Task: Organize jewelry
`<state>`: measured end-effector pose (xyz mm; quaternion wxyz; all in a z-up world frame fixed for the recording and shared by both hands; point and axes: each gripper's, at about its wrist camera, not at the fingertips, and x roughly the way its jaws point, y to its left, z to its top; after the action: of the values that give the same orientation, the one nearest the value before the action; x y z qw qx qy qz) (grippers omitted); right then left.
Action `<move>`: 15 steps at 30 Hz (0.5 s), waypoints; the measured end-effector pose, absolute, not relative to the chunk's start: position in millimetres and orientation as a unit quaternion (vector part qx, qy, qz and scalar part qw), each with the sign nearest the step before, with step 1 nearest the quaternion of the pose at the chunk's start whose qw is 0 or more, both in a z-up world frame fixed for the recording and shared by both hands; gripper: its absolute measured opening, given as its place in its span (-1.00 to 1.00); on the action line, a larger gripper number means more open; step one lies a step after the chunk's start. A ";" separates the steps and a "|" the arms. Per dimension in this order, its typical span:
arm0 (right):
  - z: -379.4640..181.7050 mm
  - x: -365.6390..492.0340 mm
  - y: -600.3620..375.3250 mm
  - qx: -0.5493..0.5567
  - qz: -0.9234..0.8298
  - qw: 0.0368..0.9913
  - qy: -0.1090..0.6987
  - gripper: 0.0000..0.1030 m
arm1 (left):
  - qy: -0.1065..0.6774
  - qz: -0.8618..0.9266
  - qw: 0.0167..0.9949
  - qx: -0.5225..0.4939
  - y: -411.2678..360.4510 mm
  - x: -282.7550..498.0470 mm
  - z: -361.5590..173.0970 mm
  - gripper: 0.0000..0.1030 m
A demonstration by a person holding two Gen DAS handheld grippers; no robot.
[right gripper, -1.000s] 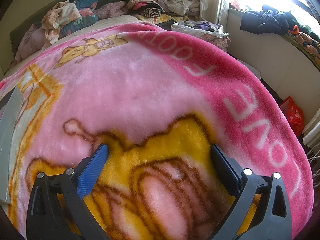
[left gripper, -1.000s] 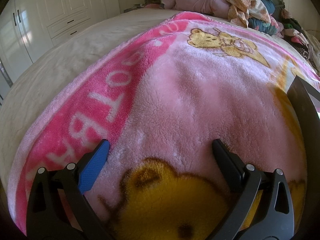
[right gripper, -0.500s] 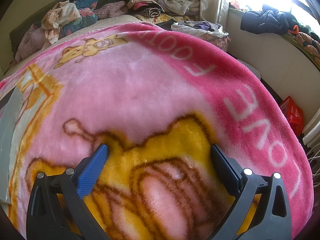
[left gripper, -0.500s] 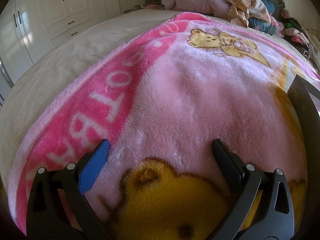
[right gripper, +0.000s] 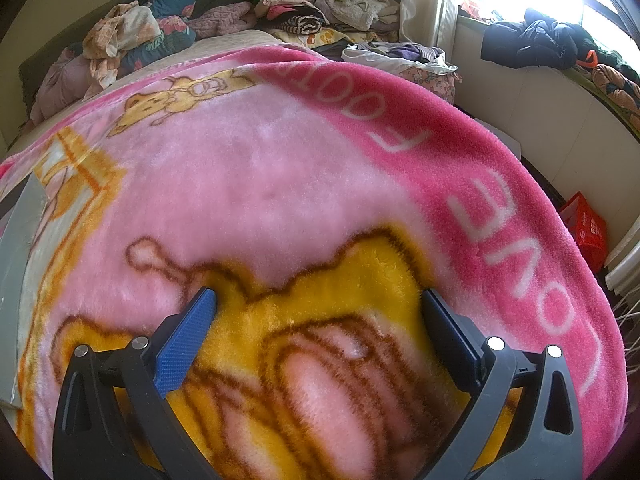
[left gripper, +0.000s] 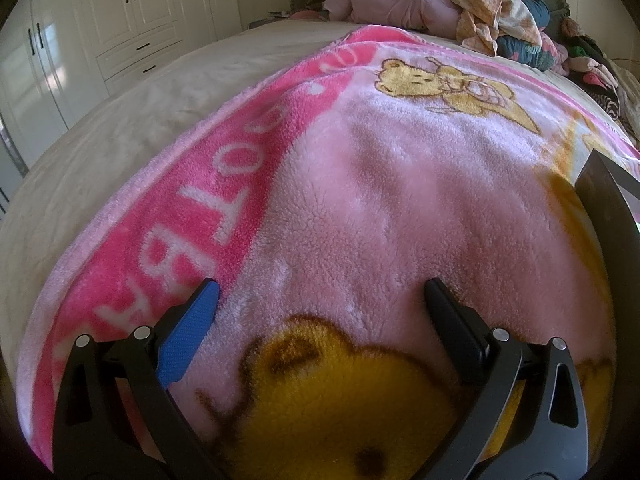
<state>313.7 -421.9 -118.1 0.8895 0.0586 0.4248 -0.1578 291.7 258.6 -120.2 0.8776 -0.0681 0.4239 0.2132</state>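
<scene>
The blanket (left gripper: 360,200) was pale pink fleece with a hot-pink border carrying white letters, printed with yellow bears outlined in brown, and the bed (left gripper: 140,120) beneath it was beige. The left gripper (left gripper: 320,292) and the right gripper (right gripper: 318,300) were black, each with one blue textured pad on its fingers (left gripper: 186,340). The wardrobe (left gripper: 120,20) was cream with dark handles, the heap of clothes (right gripper: 140,36) mixed pink, floral navy and orange-patterned cloth, and a bag (right gripper: 586,232) on the floor was red.
</scene>
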 end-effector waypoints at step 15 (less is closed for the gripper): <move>-118.1 313.5 -422.0 0.059 -0.158 0.890 0.425 0.90 | 0.424 0.213 0.877 -0.068 260.2 292.5 -120.0 0.80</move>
<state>313.5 -422.0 -118.1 0.8896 0.0587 0.4247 -0.1578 292.5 260.2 -120.0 0.8774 -0.0676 0.4245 0.2133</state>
